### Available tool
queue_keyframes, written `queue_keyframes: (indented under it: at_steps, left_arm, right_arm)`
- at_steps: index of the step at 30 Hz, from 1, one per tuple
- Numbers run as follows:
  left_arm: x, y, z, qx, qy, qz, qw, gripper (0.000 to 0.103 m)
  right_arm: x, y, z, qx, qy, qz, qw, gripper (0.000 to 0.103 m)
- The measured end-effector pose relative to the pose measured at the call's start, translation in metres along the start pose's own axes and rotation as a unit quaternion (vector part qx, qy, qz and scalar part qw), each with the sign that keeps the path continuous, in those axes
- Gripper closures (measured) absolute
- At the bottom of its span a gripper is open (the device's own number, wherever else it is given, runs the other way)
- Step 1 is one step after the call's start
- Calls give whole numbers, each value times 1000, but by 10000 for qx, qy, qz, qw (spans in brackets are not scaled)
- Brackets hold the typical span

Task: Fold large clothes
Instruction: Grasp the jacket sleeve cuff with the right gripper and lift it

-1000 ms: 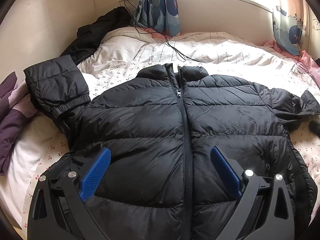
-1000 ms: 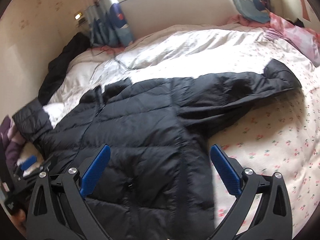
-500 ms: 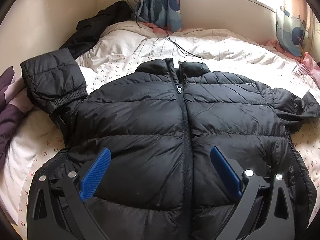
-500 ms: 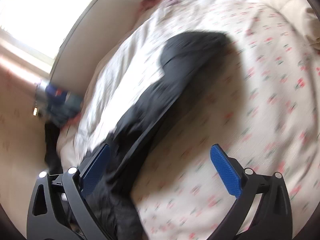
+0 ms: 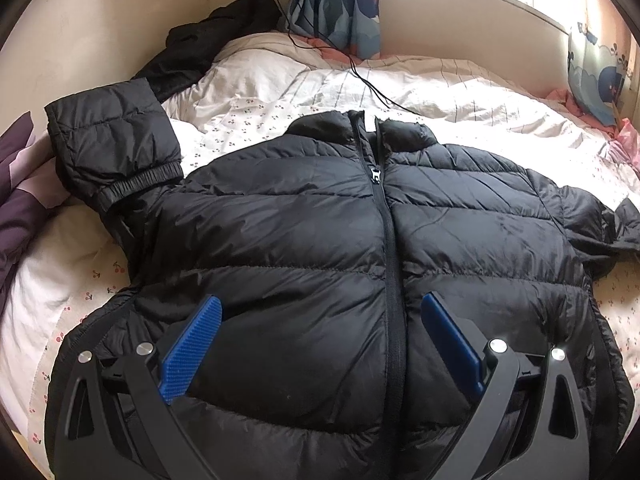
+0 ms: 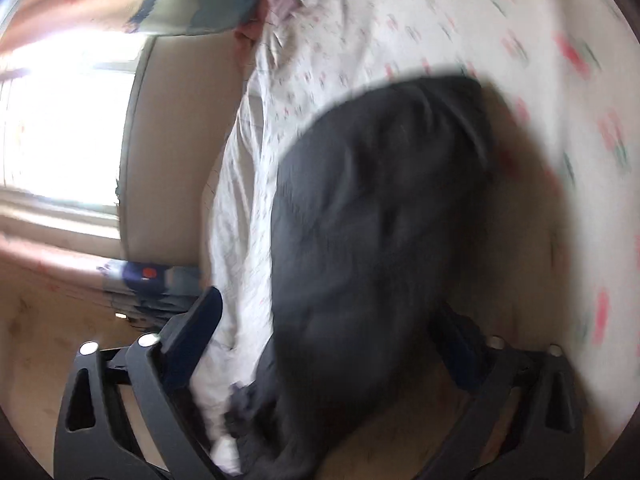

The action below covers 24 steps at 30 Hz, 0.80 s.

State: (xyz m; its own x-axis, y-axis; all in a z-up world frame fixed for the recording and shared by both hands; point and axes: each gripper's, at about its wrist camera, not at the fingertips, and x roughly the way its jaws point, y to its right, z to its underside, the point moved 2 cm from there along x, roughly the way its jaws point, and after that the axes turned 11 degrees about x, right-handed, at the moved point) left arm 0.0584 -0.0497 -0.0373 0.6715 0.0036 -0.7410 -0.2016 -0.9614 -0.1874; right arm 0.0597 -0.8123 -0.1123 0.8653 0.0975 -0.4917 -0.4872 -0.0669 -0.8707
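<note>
A black puffer jacket (image 5: 320, 220) lies front up and zipped on the bed. One sleeve (image 5: 116, 148) is bent upward at the left, its cuff pointing in toward the body. My left gripper (image 5: 320, 304) hovers open over the jacket's lower front, its blue pads either side of the zip. The right wrist view is rolled and blurred. There the jacket's other sleeve (image 6: 380, 220) runs between the fingers of my right gripper (image 6: 326, 312). Its jaws are closing, with the sleeve between them, and the left pad (image 6: 208, 312) still stands apart from the fabric over white sheet.
The bed sheet (image 5: 60, 280) is white with a cherry print, under a striped duvet (image 5: 440, 88). A second dark garment (image 5: 208, 44) lies at the far left corner, with a cable (image 5: 360, 76) trailing across. Purple bedding (image 5: 20, 200) is at the left. Headboard and curtains stand behind.
The right gripper swept away from the jacket's body out to the far sleeve while rolling strongly, and now has the sleeve between its fingers. The left gripper has hardly moved.
</note>
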Motion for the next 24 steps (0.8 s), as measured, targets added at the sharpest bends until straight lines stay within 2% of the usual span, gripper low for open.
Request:
queue_keyframes:
  at_steps: [2, 3, 5, 6, 7, 8, 9, 10, 11, 12, 14, 16, 19, 20, 21, 22, 24]
  left_arm:
    - [2, -1, 0, -13, -22, -20, 10000, 7]
    - [3, -1, 0, -28, -36, -20, 10000, 7]
    - [5, -2, 1, -77, -66, 8, 9999, 7]
    - [6, -3, 1, -90, -71, 7, 9999, 7]
    - [6, -3, 1, -96, -71, 4, 9999, 7]
    - [7, -3, 1, -88, -74, 5, 9999, 7]
    - [8, -2, 1, -64, -81, -1, 9999, 7]
    - [9, -1, 1, -43, -86, -9, 10000, 7]
    - [10, 0, 2, -19, -102, -21, 9999, 7]
    - [10, 0, 2, -10, -108, -25, 9999, 7]
    - [10, 0, 2, -3, -105, -26, 9999, 7]
    - [10, 1, 2, -2, -116, -25, 9999, 7]
    - [14, 0, 3, -28, -190, 14, 9998, 7]
    - [15, 0, 3, -36, -195, 11, 9998, 7]
    - [14, -1, 3, -51, -187, 0, 9998, 7]
    - [13, -2, 3, -76, -163, -18, 9998, 7]
    - [8, -6, 2, -165, -47, -69, 9998, 7]
  right_arm:
    - [-14, -11, -9, -189, 283, -200, 9992, 95]
    - [-32, -32, -5, -727, 543, -488, 9947, 97]
    - [-66, -62, 13, -1616, 798, -1100, 9775, 97]
    - [-82, -67, 21, -1869, 861, -1257, 9705, 97]
    - [-93, -61, 24, -1944, 970, -1214, 9685, 97]
    - [-95, -54, 24, -1914, 956, -1132, 9703, 95]
    - [-86, -35, 14, -1685, 733, -915, 9787, 84]
    - [-76, -15, 3, -1297, 558, -653, 9878, 72]
    - [-70, 9, -6, -766, 477, -405, 9951, 46]
    - [-67, 37, -12, -138, 420, -406, 9982, 40]
    - [-65, 63, -22, 355, 456, -668, 9961, 41]
    - [-62, 65, -28, 311, 486, -744, 9956, 41]
    - [-52, 45, -34, -11, 432, -562, 9975, 43]
    - [-58, 39, -36, -188, 508, -488, 9973, 62]
    - [-66, 27, -36, -358, 637, -515, 9960, 94]
    - [-69, 9, -37, -518, 803, -693, 9930, 98]
    - [-97, -20, -29, -1085, 1126, -1199, 9804, 98]
